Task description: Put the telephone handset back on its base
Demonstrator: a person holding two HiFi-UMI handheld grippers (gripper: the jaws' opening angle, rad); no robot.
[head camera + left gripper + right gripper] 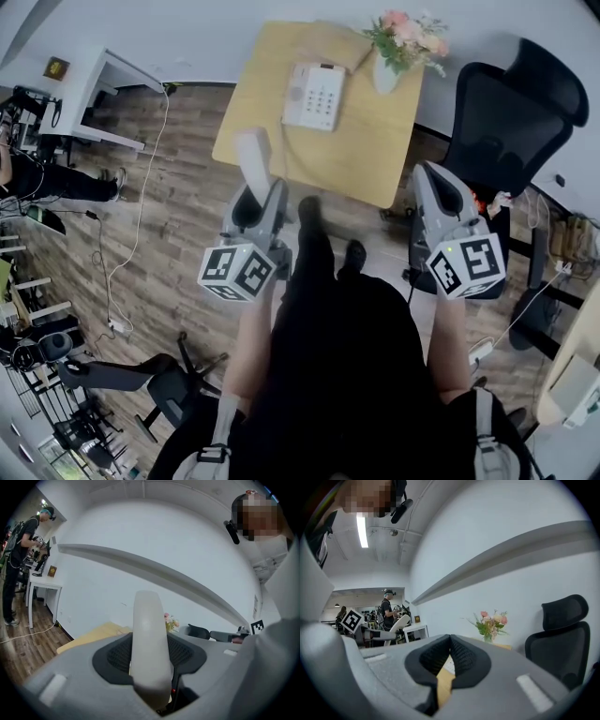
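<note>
Telephone handset (149, 644): clamped upright between the jaws of the left gripper (261, 192), projecting toward 12 o'clock. Base (314, 96): set on the wooden table (375, 141), at 1 o'clock from that gripper. Right gripper (450, 641): jaws pressed together, empty.

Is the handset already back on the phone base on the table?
No, the handset is gripped in the left claw, apart from the base on the table.

The wooden table (361, 159) carries a telephone base (314, 96) and a flower vase (386, 71). Both stand near its far edge.
</note>
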